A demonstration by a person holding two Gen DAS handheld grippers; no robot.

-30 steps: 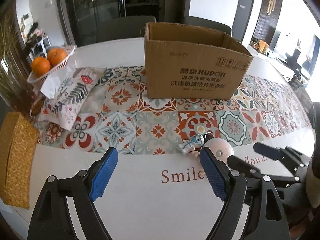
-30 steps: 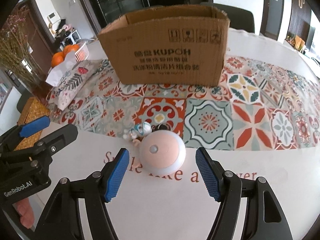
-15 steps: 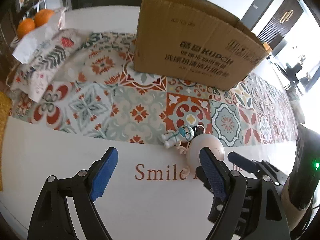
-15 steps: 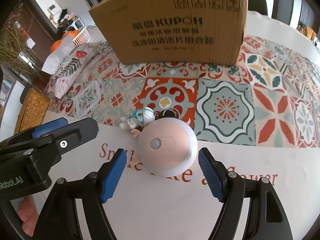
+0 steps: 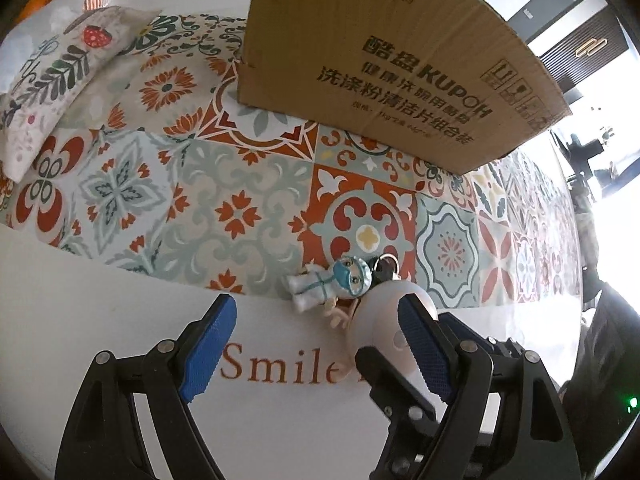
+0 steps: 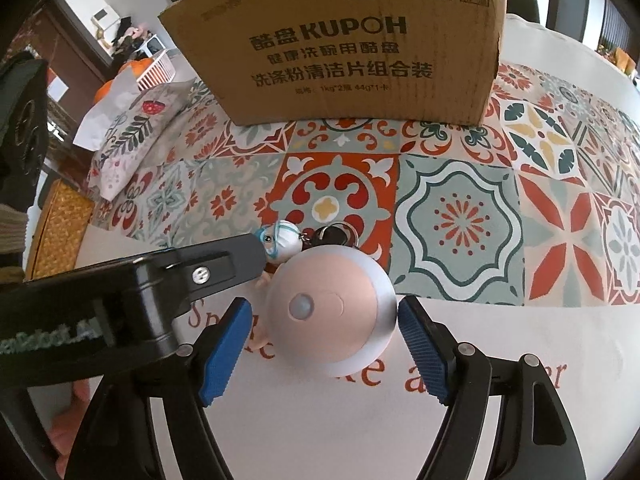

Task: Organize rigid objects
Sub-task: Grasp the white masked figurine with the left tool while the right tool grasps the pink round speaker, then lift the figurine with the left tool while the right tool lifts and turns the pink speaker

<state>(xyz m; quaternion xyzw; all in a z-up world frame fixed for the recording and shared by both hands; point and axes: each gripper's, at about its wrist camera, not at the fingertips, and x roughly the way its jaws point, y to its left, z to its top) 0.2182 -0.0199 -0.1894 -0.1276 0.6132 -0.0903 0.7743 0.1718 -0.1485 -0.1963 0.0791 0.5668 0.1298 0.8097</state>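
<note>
Right gripper point(image 6: 322, 354): jaws parted either side of the round lamp, one blue pad at its 9 o'clock with a clear gap, the other at 3 o'clock just beside the rim; no pad seen pressing.
Left gripper point(image 5: 316, 350): jaws wide apart but closing, nothing between them but bare cloth; pointed at the spot just short of the figurine.
Round lamp point(image 6: 332, 308): white dome with a peach face and a small sensor dot, flat on the white edge of the tablecloth point(image 6: 460, 216); probably light, hard and smooth, so likely to slip unless pinched across the widest part of the rim.
Figurine keychain point(image 5: 332, 282): at the lamp's 11 o'clock, touching or nearly so; small, stiff, light; best taken across the body, not the ring.
Cardboard box point(image 6: 352, 52): at 12 o'clock, well apart, the likely place for both.
</note>
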